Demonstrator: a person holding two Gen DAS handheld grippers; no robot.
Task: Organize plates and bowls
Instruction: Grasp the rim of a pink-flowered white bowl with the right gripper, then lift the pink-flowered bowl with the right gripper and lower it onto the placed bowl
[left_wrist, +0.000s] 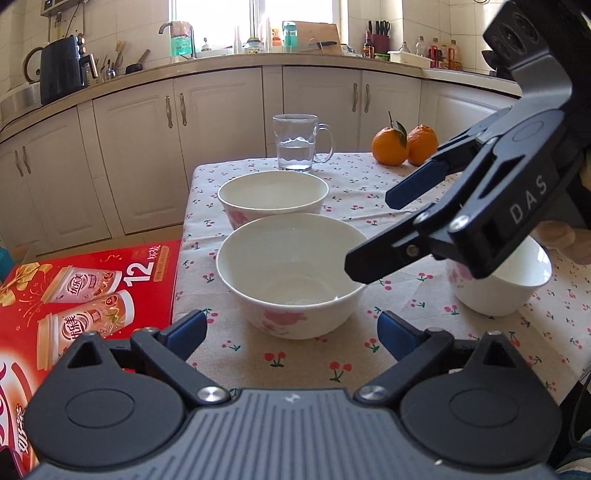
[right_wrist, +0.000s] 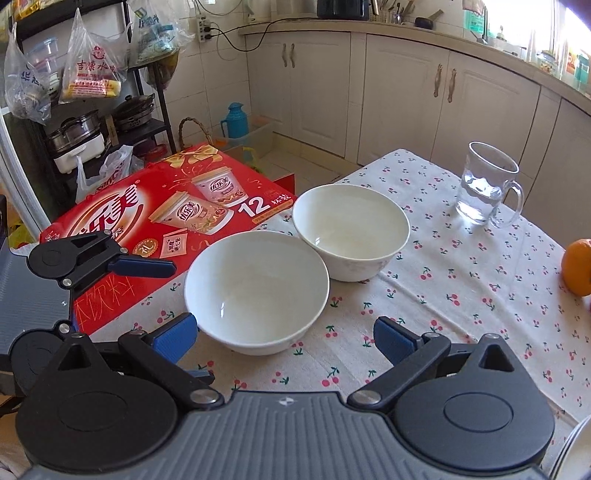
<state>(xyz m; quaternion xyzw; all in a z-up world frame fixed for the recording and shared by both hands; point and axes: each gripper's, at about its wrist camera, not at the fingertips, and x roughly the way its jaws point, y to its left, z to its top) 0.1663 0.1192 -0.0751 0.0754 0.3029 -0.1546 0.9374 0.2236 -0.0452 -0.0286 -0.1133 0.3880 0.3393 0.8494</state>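
Observation:
Three white bowls with pink flowers stand on the cherry-print tablecloth (left_wrist: 406, 354). The near bowl (left_wrist: 290, 273) sits just ahead of my open, empty left gripper (left_wrist: 291, 332). A second bowl (left_wrist: 272, 197) stands behind it. A third bowl (left_wrist: 498, 284) stands at the right, partly hidden by my right gripper (left_wrist: 369, 232), which is open and hovers above the table. In the right wrist view my right gripper (right_wrist: 286, 338) is open before the near bowl (right_wrist: 256, 291), with the second bowl (right_wrist: 351, 232) beyond. The left gripper's finger (right_wrist: 142, 266) shows at the left.
A glass mug of water (left_wrist: 297, 144) stands at the table's far edge, also seen in the right wrist view (right_wrist: 484, 188). Two oranges (left_wrist: 404, 144) lie at the far right. A red drink carton (left_wrist: 85, 295) lies off the table's left edge. Kitchen cabinets stand behind.

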